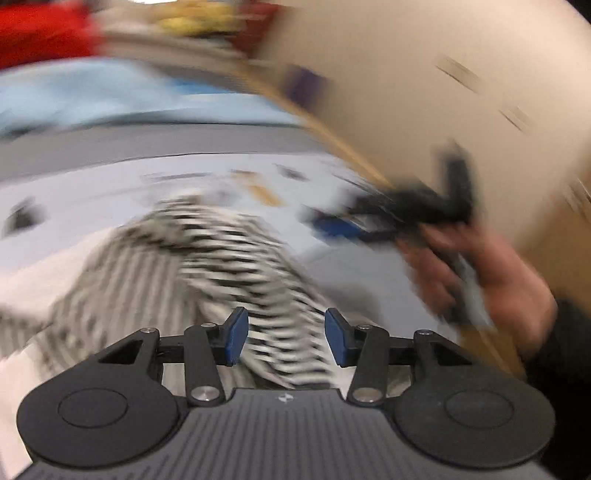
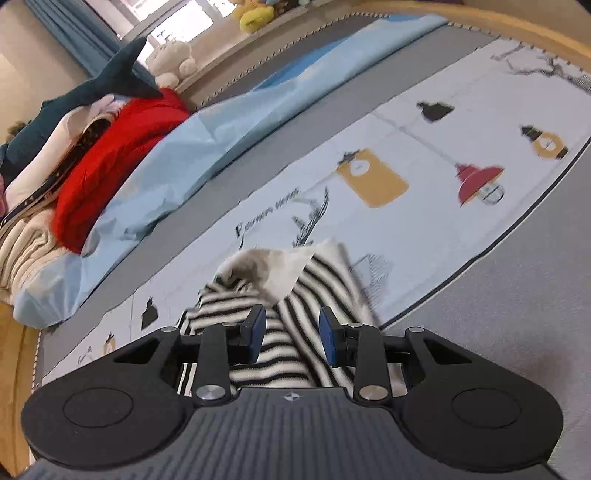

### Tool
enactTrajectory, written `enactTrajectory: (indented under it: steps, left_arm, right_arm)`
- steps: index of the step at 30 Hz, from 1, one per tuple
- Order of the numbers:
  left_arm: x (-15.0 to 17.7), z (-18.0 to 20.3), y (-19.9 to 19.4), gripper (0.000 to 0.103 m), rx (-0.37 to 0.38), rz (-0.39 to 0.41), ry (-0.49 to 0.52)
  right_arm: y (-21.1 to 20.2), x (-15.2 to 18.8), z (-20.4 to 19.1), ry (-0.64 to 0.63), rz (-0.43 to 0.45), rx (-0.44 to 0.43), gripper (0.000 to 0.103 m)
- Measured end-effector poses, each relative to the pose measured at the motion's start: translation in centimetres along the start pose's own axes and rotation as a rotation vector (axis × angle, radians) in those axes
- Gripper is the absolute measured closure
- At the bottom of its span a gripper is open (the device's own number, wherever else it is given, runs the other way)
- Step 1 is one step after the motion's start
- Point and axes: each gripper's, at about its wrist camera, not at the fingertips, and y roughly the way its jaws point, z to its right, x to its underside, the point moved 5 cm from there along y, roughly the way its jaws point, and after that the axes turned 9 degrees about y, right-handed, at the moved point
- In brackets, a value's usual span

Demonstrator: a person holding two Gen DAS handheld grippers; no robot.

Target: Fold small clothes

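A black-and-white striped small garment [image 1: 229, 258] lies crumpled on the printed bed sheet [image 1: 92, 199]. The left wrist view is motion-blurred. My left gripper [image 1: 286, 339] is open, its blue pads apart just above the garment's near part. The right gripper [image 1: 369, 225] shows blurred at the right, held in a hand. In the right wrist view the striped garment [image 2: 295, 295] has a white inner fold turned up. My right gripper [image 2: 291, 339] is open over it, with striped cloth showing between the pads, not pinched.
A light blue quilt [image 2: 221, 125] lies bunched along the far side of the sheet [image 2: 424, 122]. A red garment [image 2: 110, 158], beige and white clothes and a dark plush shark [image 2: 110, 81] are piled at the far left. A wooden bed frame [image 2: 498, 22] borders the mattress.
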Motion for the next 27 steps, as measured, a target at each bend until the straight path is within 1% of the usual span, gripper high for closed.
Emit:
enactTrajectory:
  steps: [2,3,5,6,7,8,11,14,16,17,18,19,20,21,22,23,25,26,27]
  left_arm:
    - [0.7,-3.4,0.5,0.052,-0.120,-0.060,-0.178]
    - [1.6,-5.3,1.0,0.053,-0.169,-0.105,-0.296]
    - [3.7,-7.8,2.0,0.053,-0.231,-0.172,-0.476]
    - [4.8,-8.8,2.4,0.053,-0.257,-0.193,-0.544]
    - [5.3,-9.5,2.7,0.053,-0.266,-0.212,-0.587]
    - [5.7,-9.9,3.1,0.053,-0.259,-0.223,-0.614]
    - [5.4,-10.3,4.0,0.053,-0.223,-0.207,-0.649]
    - [5.3,-9.7,5.3,0.053,-0.243,-0.230,-0.651]
    - [6.1,-9.2,6.0,0.055,-0.243,-0.247,-0.648]
    - [6.1,-9.0,6.5,0.065,-0.245,-0.254,-0.637]
    - [6.0,-8.9,6.8,0.090,-0.247,-0.256,-0.617]
    - [5.7,-8.7,6.8,0.101,-0.257,-0.256,-0.586]
    - [5.3,-8.7,6.7,0.102,-0.284,-0.240,-0.549]
    - [4.6,-8.8,6.0,0.102,-0.308,-0.201,-0.523]
    - [3.8,-9.1,5.1,0.102,-0.319,-0.147,-0.514]
    - [2.9,-9.4,3.9,0.102,-0.329,-0.080,-0.508]
    - [0.9,-10.2,0.7,0.102,-0.396,0.070,-0.480]
    - [0.3,-10.7,-1.0,0.102,-0.440,0.135,-0.470]
    - [-0.1,-11.3,-2.5,0.102,-0.476,0.182,-0.471]
  right_arm:
    - [0.9,0.8,-0.3,-0.013,-0.044,-0.007,0.067]
    - [1.5,1.4,-0.5,-0.029,-0.073,-0.007,0.064]
    - [2.7,2.5,-0.9,-0.075,-0.122,0.027,0.062]
    - [3.3,3.0,-1.0,-0.095,-0.139,0.048,0.062]
    - [4.0,3.5,-1.1,-0.114,-0.161,0.069,0.062]
    - [4.5,3.9,-1.1,-0.118,-0.174,0.078,0.062]
    - [5.9,4.6,-0.9,-0.104,-0.209,0.104,0.062]
    - [6.9,5.2,-0.6,-0.134,-0.219,0.148,0.062]
    - [7.7,5.6,-0.4,-0.153,-0.231,0.175,0.062]
    - [7.8,5.7,-0.2,-0.157,-0.233,0.183,0.062]
    - [8.0,5.8,-0.2,-0.162,-0.234,0.189,0.062]
    - [8.1,5.8,-0.3,-0.170,-0.235,0.190,0.062]
    - [8.2,5.9,-0.4,-0.180,-0.236,0.189,0.062]
    - [8.1,5.9,-0.7,-0.192,-0.232,0.181,0.072]
    - [8.1,5.8,-1.0,-0.190,-0.230,0.157,0.092]
    - [7.9,5.5,-1.3,-0.170,-0.225,0.125,0.099]
    - [6.8,4.5,-1.9,-0.095,-0.170,0.035,0.100]
    - [6.0,3.8,-2.4,-0.074,-0.132,-0.020,0.100]
    - [4.9,3.1,-3.3,-0.067,-0.083,-0.092,0.100]
